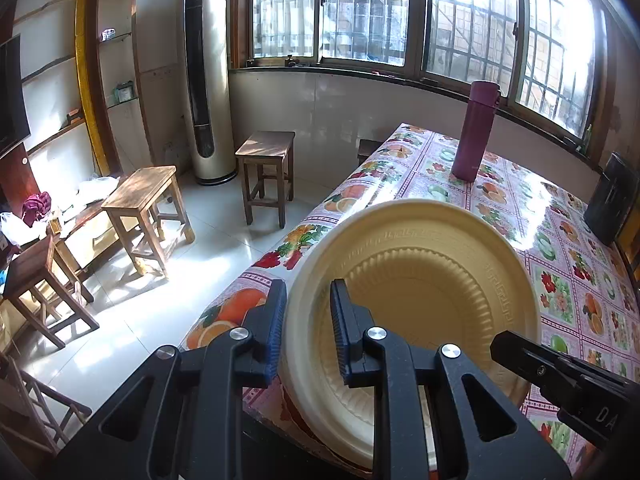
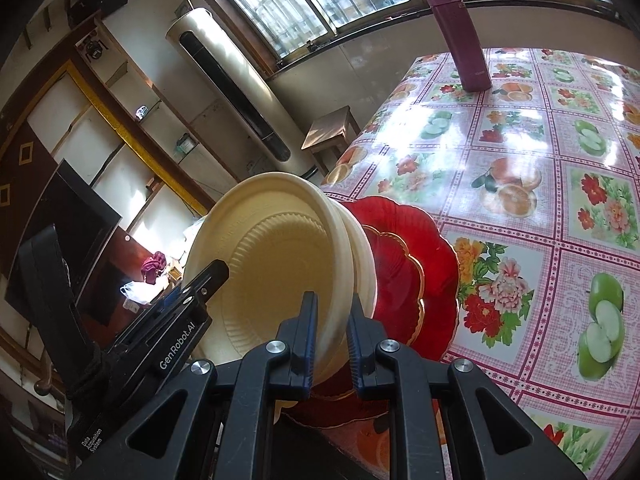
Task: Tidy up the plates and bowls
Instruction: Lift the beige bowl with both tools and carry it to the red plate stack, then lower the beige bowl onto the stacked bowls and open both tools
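A stack of cream bowls (image 1: 420, 280) (image 2: 272, 248) is held tilted at the near edge of the table, gripped from both sides. My left gripper (image 1: 308, 292) is shut on the bowls' left rim and also shows in the right wrist view (image 2: 208, 280). My right gripper (image 2: 330, 308) is shut on the opposite rim; one of its fingers (image 1: 520, 354) appears in the left wrist view. Red plates with gold edging (image 2: 408, 264) lie on the table right under the bowls. Whether the bowls touch them I cannot tell.
The table (image 2: 520, 140) has a glossy fruit-and-flower cloth. A tall purple flask (image 1: 476, 132) (image 2: 460, 32) stands at its far side, and a black object (image 1: 612, 196) at the right. Wooden stools (image 1: 264, 168) (image 1: 144, 208) and a tower air conditioner (image 1: 206, 76) stand on the floor to the left.
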